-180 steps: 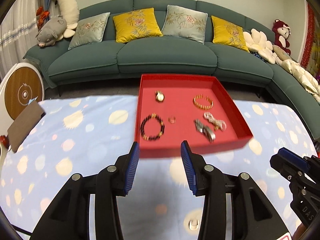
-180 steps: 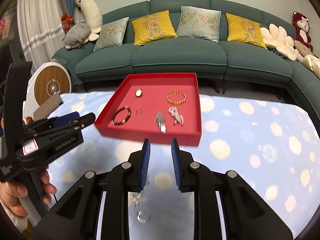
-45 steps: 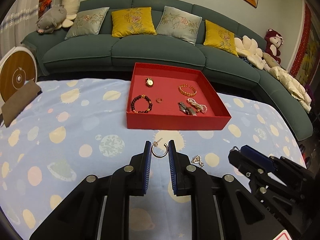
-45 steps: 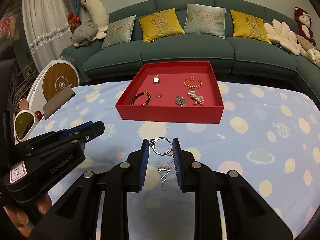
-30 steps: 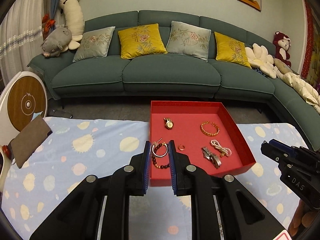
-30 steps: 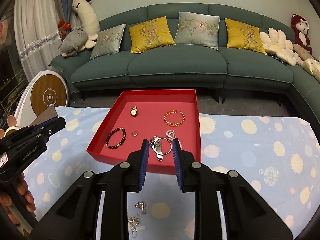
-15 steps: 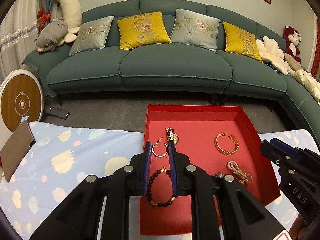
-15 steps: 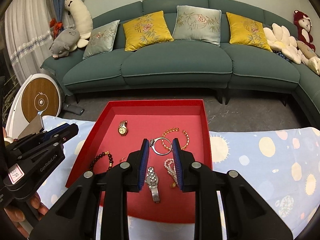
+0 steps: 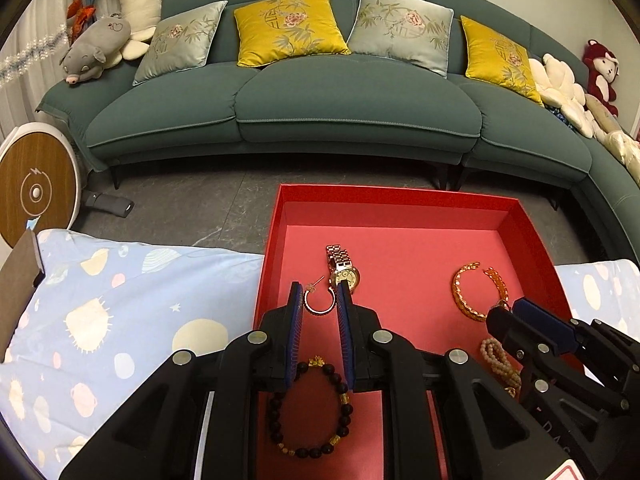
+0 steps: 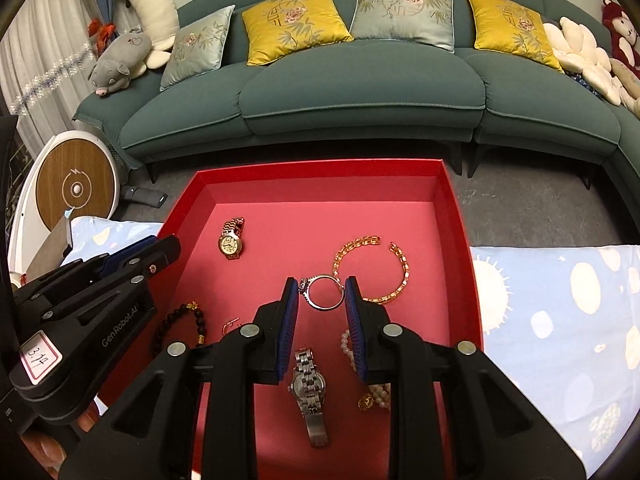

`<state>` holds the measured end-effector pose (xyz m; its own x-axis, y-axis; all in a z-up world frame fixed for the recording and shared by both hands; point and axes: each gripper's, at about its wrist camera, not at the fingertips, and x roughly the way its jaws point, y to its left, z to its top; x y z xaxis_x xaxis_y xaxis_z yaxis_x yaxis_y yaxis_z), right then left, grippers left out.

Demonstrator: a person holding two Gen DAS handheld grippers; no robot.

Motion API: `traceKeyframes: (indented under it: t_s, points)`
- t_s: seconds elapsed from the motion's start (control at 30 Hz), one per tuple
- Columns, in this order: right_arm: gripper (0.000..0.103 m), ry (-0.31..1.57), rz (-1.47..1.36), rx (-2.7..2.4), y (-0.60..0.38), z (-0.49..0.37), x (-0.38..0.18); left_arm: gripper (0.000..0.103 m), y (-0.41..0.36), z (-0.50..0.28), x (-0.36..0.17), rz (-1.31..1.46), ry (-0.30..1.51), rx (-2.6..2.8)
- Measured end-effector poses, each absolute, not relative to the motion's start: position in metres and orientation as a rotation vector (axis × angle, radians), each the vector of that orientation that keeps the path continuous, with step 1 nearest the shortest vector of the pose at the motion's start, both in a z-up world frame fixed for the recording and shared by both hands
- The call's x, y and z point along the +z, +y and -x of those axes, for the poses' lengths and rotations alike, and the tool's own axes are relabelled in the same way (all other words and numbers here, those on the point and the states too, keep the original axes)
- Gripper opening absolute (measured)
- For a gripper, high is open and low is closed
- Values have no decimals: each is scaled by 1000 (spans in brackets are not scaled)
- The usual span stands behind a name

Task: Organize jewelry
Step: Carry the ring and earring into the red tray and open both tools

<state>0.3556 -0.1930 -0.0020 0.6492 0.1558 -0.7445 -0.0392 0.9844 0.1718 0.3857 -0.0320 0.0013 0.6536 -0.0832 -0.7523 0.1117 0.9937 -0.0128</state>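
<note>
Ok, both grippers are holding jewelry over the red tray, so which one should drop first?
Probably the right gripper: its silver ring hangs over bare tray floor. The left gripper holds its hoop earring close beside the gold watch.

Watches (image 10: 229, 243): two. Bracelets (image 10: 374, 266): three. Hoop earrings (image 9: 319, 300): two. Tray (image 10: 320, 170): one.

Teal sofa (image 9: 320, 92) (cushioned), grey floor (image 9: 192, 208)
</note>
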Motion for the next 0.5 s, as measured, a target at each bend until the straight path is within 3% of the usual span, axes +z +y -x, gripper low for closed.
traceKeyframes:
  t_s: [0.5]
  points:
    - [24,883,-122,120,-190,-364,-20,17,-36,-393,-12,-49,856,-87]
